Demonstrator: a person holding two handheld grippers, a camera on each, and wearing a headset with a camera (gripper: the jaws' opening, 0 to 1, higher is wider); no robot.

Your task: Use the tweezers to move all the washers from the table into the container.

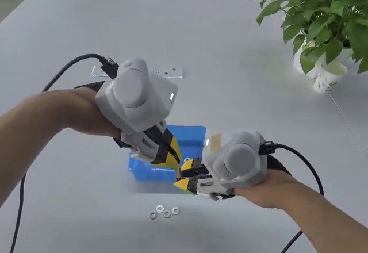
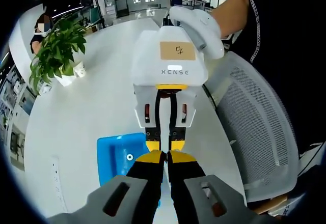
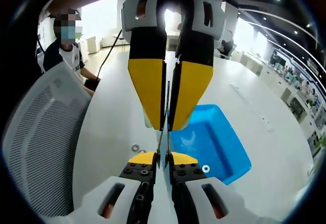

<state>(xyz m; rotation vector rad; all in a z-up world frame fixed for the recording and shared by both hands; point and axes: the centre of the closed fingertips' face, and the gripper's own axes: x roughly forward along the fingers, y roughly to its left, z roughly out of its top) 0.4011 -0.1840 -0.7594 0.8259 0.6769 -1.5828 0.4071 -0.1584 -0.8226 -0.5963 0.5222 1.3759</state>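
Left gripper (image 2: 165,156) and right gripper (image 3: 157,159) both pinching slim metal tweezers (image 3: 163,141), blue rectangular container (image 1: 190,133), 4 round washers (image 1: 160,209)

A wide pale grey table (image 1: 241,52) carries a shallow blue container (image 1: 192,132) near its front, with a small cluster of metal washers (image 1: 164,211) lying just in front of it. Farther back lies a flat white strip (image 1: 167,72). At the far right stand a potted plant (image 1: 307,63) and a paper cup (image 1: 326,80) beside it.
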